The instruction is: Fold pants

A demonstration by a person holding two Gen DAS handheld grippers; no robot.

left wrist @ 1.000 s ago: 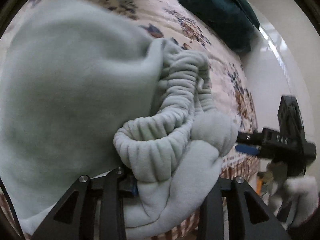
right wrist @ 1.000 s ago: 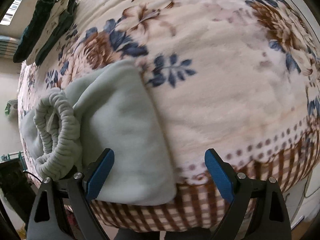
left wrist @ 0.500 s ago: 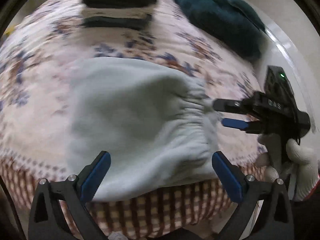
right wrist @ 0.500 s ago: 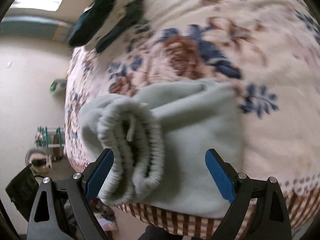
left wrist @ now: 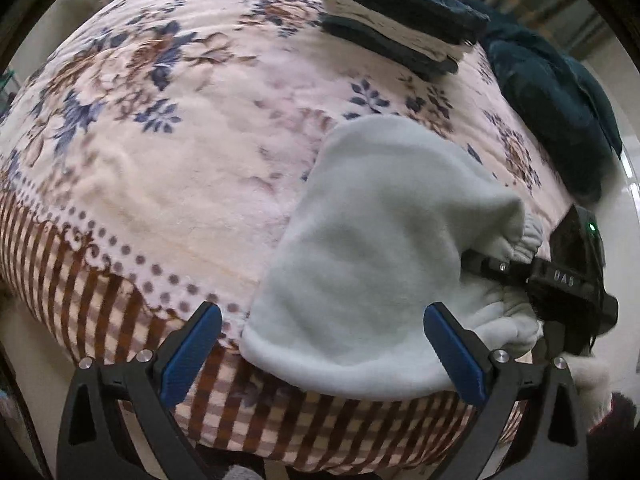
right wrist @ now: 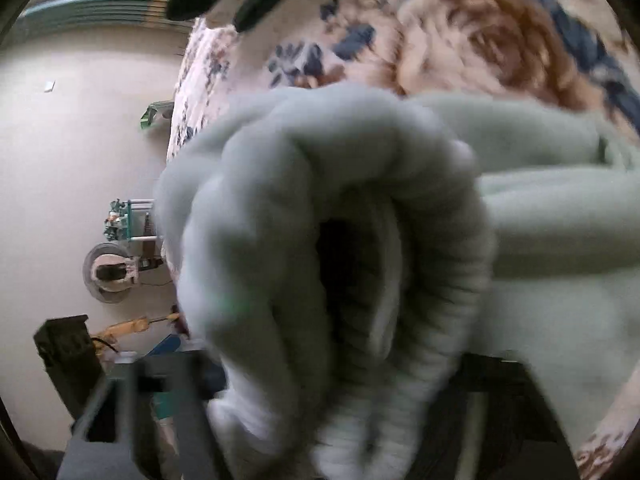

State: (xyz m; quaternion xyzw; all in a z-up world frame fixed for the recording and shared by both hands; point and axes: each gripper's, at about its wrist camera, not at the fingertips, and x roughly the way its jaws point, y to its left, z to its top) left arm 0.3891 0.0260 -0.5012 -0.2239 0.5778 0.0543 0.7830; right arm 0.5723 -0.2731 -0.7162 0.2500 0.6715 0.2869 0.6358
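Observation:
Pale grey-green fleece pants (left wrist: 380,220) lie folded near the front edge of the flowered bed blanket (left wrist: 180,168). My left gripper (left wrist: 322,340) hovers over their near fold, open wide, with nothing pinched between its blue pads (left wrist: 192,344). At the right end, my right gripper (left wrist: 476,268) reaches into the gathered waistband (left wrist: 528,236). In the right wrist view the bunched waistband (right wrist: 340,240) fills the space between the blurred fingers (right wrist: 172,380) of the right gripper (right wrist: 336,368). Its jaws are closing and the fleece bulges around them.
A stack of folded dark and white clothes (left wrist: 400,20) sits at the back of the bed, with a dark teal garment heap (left wrist: 560,100) to its right. The checked blanket border (left wrist: 120,300) hangs over the bed's edge. A white-gloved hand (left wrist: 592,376) holds the right gripper.
My left gripper let go of the waistband, opened wide and drew back to the left. My right gripper swung from the folded edge onto the waistband and narrowed around it.

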